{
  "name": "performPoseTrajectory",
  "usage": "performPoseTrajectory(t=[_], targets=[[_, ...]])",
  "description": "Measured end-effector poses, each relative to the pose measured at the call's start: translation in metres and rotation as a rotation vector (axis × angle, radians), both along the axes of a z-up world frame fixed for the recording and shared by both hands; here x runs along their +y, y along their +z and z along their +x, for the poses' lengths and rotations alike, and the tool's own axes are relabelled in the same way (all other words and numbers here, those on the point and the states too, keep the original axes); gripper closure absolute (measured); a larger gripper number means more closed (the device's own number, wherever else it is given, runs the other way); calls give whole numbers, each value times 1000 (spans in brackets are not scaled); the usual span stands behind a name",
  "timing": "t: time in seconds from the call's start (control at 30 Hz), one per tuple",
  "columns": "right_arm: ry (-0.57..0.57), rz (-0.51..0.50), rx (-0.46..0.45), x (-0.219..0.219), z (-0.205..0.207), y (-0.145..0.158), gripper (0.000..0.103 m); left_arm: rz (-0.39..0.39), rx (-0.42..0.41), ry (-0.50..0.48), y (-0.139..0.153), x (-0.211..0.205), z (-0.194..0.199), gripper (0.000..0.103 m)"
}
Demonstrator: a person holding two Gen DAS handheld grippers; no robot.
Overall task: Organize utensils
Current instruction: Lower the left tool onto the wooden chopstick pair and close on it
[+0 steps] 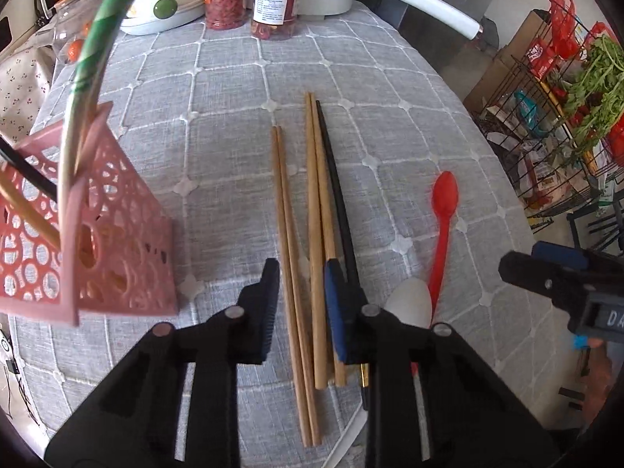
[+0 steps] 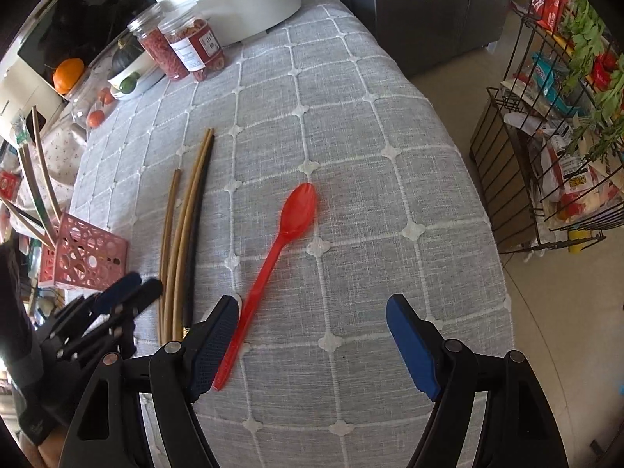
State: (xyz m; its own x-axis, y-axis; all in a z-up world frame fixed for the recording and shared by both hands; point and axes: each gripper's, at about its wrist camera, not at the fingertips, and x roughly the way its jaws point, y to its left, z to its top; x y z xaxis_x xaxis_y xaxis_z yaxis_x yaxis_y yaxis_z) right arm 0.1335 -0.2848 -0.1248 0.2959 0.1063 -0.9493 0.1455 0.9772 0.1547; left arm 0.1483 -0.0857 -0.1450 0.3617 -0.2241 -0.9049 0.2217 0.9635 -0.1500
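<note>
My left claw (image 1: 302,308) is spread and low over the chopsticks (image 1: 290,273), the brown pair running right between its fingers, nothing pinched yet. Trouble spot: the next pair and the black stick (image 1: 339,210) lie just beside them, right up against my blue pad (image 1: 335,308). If I close from here, I reckon I catch three or four sticks, or knock them askew and roll one toward the table edge.

The pink holder (image 1: 97,234) stands close on the left, sticks already leaning out of it; a careless swing could tip it.

My right claw (image 2: 312,339) is wide apart and holding nothing, with the red spoon (image 2: 273,257) lying beside its left finger (image 2: 214,335), handle end near the pad. A nudge there and the spoon could skid. There's also something white (image 1: 409,300) by the spoon, I can't tell what.
</note>
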Motion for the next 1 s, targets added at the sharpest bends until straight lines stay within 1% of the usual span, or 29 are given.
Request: performPoseTrajectory(t=[0.03, 0.2, 0.33, 0.43, 0.57, 0.63, 0.7, 0.8, 0.9, 1.0], targets=[[1, 0, 2, -1, 0, 0, 24, 7, -5, 9, -2, -1, 3, 86], [5, 8, -1, -5, 0, 0, 24, 57, -18, 48, -15, -4, 11, 91], [2, 7, -11, -5, 0, 3, 24, 73, -50, 53, -15, -6, 14, 91], [4, 7, -1, -5, 1, 1, 24, 76, -49, 45, -15, -5, 13, 92], [-2, 1, 4, -6, 3, -1, 24, 63, 17, -2, -11, -8, 6, 92], [-9, 6, 5, -7, 3, -1, 24, 61, 65, -55, -9, -10, -2, 92], [-14, 10, 5, -8, 4, -1, 24, 75, 105, -117, -7, -13, -12, 92], [-15, 18, 7, -7, 4, -1, 24, 80, 93, -158, -2, -15, -21, 91], [-20, 21, 12, -7, 4, -2, 24, 75, 66, -141, -2, -14, -16, 86], [-16, 18, 19, -5, 5, -4, 24, 69, 47, -107, -6, -14, -8, 86]])
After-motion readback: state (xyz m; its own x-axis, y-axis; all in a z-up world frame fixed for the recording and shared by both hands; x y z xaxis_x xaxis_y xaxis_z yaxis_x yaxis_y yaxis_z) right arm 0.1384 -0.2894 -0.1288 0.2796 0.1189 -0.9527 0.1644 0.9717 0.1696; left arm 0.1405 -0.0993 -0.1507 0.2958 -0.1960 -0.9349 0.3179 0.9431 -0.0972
